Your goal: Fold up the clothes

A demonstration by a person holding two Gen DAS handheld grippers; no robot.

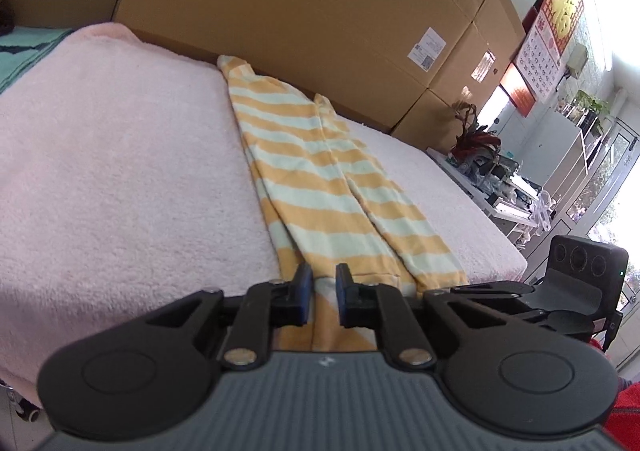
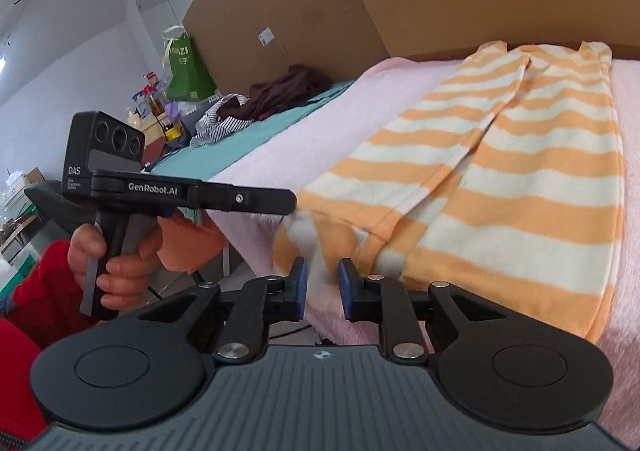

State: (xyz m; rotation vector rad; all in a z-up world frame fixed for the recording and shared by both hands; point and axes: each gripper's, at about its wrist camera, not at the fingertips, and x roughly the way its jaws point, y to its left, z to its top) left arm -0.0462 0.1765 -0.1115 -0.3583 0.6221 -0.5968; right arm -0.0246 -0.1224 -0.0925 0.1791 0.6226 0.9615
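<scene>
Left jaws: I see my left gripper [image 1: 323, 278] with its blue pads standing a narrow gap apart; the near hem of the striped garment [image 1: 320, 187] runs between them, but I cannot tell whether the pads press on the cloth.
Right jaws: my right gripper [image 2: 322, 275] also shows a narrow gap; a blurred orange-and-white corner of the hem lies just ahead of and between the tips, and I cannot tell whether it is pinched.
Garment: orange and pale stripes, folded lengthways into a long narrow strip, stretching straight away from both sets of jaws across the pink towel [image 1: 120, 171], its far end near the cardboard boxes [image 1: 300, 11].
Hem: it hangs over the near edge of the towel, under my left jaws and at the tips of my right.
Left of the right jaws: the other gripper seen side-on, its arm reaching to the hem, held by a hand [image 2: 116, 251] with a red sleeve [image 2: 44, 291].
Right of the left jaws: the camera block of the right gripper, close beside them.
Far left, beyond the right jaws: a teal cloth [image 2: 256, 131] with a dark garment pile [image 2: 284, 91] and a striped item [image 2: 220, 123] on it.
</scene>
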